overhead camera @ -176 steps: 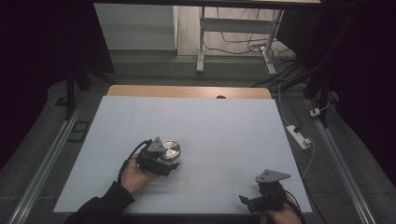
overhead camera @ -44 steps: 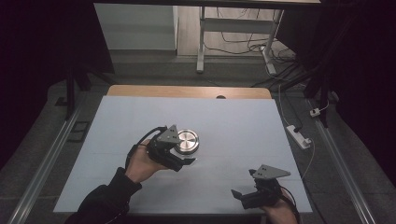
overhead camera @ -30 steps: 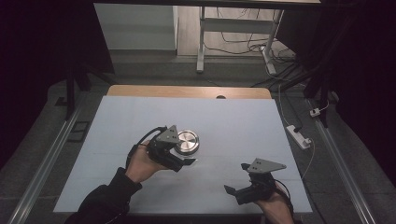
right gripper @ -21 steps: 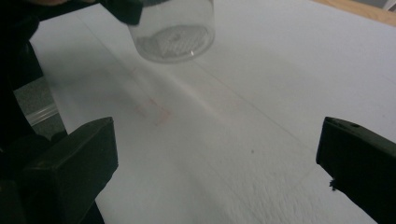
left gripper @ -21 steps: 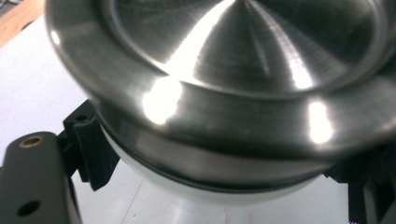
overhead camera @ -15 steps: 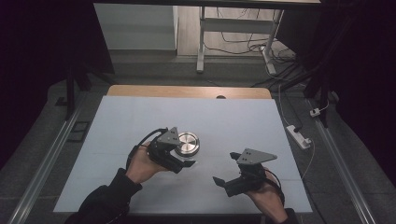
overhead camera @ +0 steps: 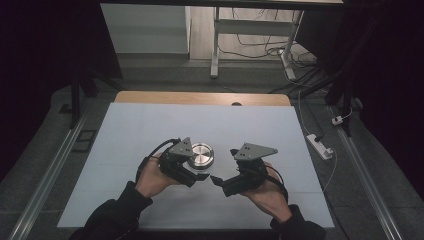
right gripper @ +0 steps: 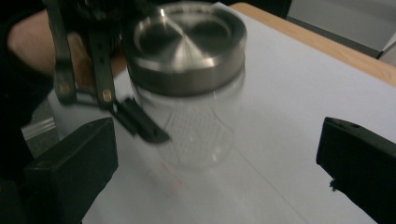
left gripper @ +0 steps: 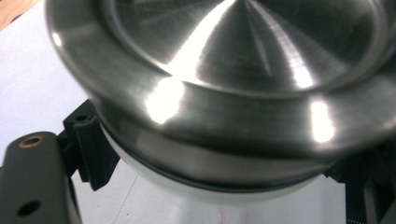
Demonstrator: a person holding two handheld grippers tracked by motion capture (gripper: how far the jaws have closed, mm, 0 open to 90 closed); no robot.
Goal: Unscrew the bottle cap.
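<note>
- Jar (right gripper: 189, 126) of clear glass under a steel lid (overhead camera: 202, 154) is standing upright near the middle of the bench (overhead camera: 125, 130), which is lying bare under its pale sheet.
- Left tongs (overhead camera: 192, 172) are clamping the jar's body just below the lid, steadying it.
- Right tongs (overhead camera: 216, 181) are gaping wide, pointing at the jar from just beside it, touching nothing.
- Judging from this, the lid is the likely target: the right tongs should be closing level around its rim, squarely, while the left is gripping firmly against twisting.
- Left jaw tip near the glass is crowding the approach.
</note>
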